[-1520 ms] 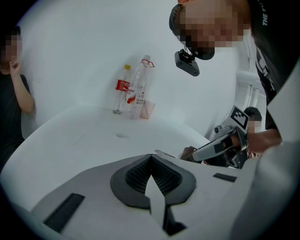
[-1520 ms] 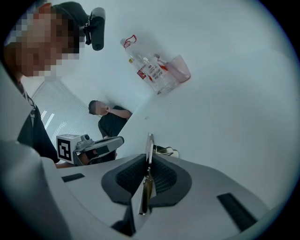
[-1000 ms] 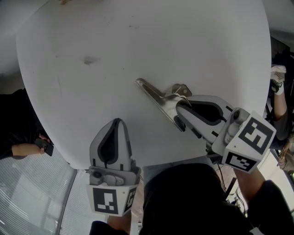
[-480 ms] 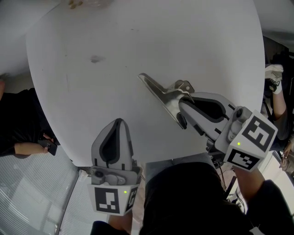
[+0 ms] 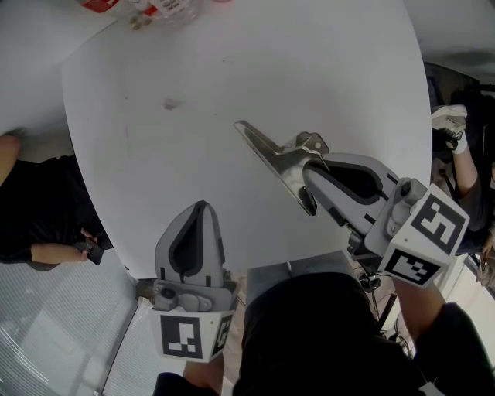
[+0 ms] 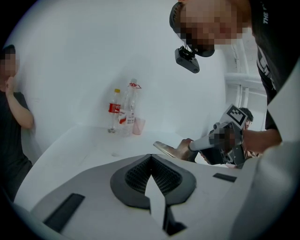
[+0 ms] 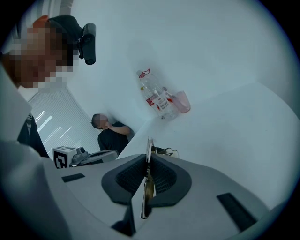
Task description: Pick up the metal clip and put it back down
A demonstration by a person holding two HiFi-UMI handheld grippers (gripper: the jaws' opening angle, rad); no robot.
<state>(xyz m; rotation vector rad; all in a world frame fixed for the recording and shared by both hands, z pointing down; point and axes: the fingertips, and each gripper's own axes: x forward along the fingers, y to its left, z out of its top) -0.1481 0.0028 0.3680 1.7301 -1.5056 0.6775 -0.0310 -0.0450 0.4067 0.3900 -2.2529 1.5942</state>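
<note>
Head view: white round table (image 5: 232,69) fills the frame. The metal clip (image 5: 267,151) is at frame centre, right of middle, its long blade running from upper left to lower right. The right gripper (image 5: 308,179) comes in from the lower right, marker cube near the corner, with its jaws clamped on the clip's lower-right end. Can't tell if the clip touches the tabletop or sits just above it. The left gripper (image 5: 199,207) is bottom centre-left at the table's near edge, well apart from the clip, tips together. Bottles (image 5: 155,6) are cut off at the top edge. A person's hand with a phone (image 5: 87,249) is at the left edge.

Left gripper view: left gripper (image 6: 151,157) jaws pressed together, nothing between them. The metal clip (image 6: 168,149) is just above them at centre right, with the right gripper (image 6: 194,146) on it. Bottles (image 6: 125,110) and a pink cup (image 6: 138,125) stand at the far table edge, centre left.

Right gripper view: right gripper (image 7: 147,161) pinching the metal clip (image 7: 149,145), seen edge-on as a thin strip standing up between the pads. Bottles (image 7: 154,98) and pink cup (image 7: 183,101) are upper centre. The left gripper (image 7: 101,154) is at mid left, and a seated person (image 7: 110,131) behind it.
</note>
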